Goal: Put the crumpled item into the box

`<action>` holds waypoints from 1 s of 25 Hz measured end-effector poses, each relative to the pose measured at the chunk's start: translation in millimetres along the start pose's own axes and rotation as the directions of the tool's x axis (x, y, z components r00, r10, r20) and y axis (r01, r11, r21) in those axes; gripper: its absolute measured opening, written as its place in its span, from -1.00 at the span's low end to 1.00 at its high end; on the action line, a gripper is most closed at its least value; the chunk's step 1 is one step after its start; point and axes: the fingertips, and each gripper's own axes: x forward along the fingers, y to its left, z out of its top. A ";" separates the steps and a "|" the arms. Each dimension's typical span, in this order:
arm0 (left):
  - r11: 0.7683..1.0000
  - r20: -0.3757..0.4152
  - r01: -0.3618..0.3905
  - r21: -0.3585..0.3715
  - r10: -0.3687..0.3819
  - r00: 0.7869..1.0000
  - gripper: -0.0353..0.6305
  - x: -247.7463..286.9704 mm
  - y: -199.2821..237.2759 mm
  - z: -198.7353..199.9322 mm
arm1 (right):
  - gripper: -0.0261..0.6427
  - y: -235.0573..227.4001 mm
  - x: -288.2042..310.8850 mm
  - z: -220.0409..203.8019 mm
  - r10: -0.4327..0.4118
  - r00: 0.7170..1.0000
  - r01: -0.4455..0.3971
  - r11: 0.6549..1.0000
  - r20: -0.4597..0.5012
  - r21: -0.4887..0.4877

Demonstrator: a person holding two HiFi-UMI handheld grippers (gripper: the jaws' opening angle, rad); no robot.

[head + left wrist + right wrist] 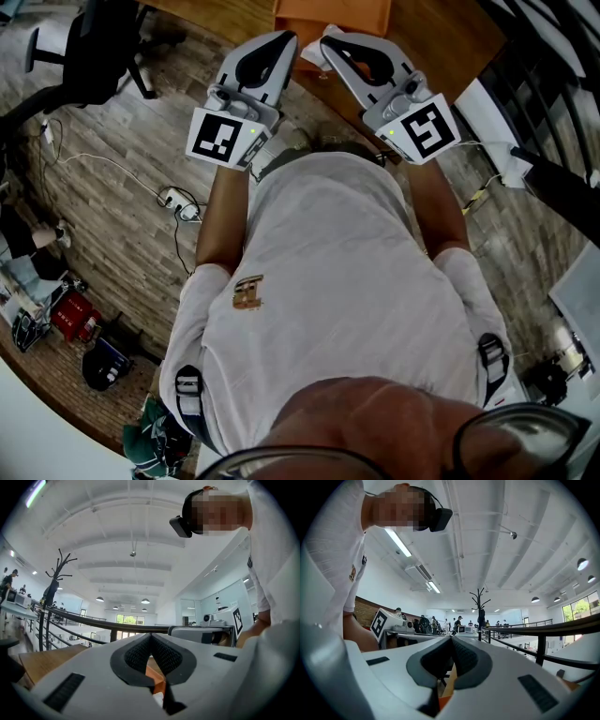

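Jaws together on left gripper (pixel 284 39), right gripper (pixel 330 40), near orange box (pixel 333 17).

2 grippers: left gripper (pixel 284 39), right gripper (pixel 330 41), 2 marker cubes, left cube (pixel 222 137) and right cube (pixel 427 129), 1 orange box (pixel 333 14), 1 wooden table (pixel 441 37), 1 office chair (pixel 98 42), 1 power strip (pixel 174 198), 1 coat rack (pixel 480 603)

I can read no words or numbers; only square codes on my left cube (pixel 223 138) at 11 o'clock and my right cube (pixel 427 129) at 1 o'clock.
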 end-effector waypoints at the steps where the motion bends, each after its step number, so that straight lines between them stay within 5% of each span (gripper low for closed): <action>1: 1.000 0.000 -0.001 0.001 0.001 1.000 -0.83 -0.8 -0.6 -0.2 | -0.83 0.6 -0.2 0.5 -0.002 1.000 0.002 1.000 0.006 0.000; 25: 1.000 0.016 -0.010 0.005 0.010 1.000 -0.83 -15.8 -18.1 3.9 | -0.83 14.2 -18.5 1.8 -0.020 1.000 0.020 1.000 0.003 -0.013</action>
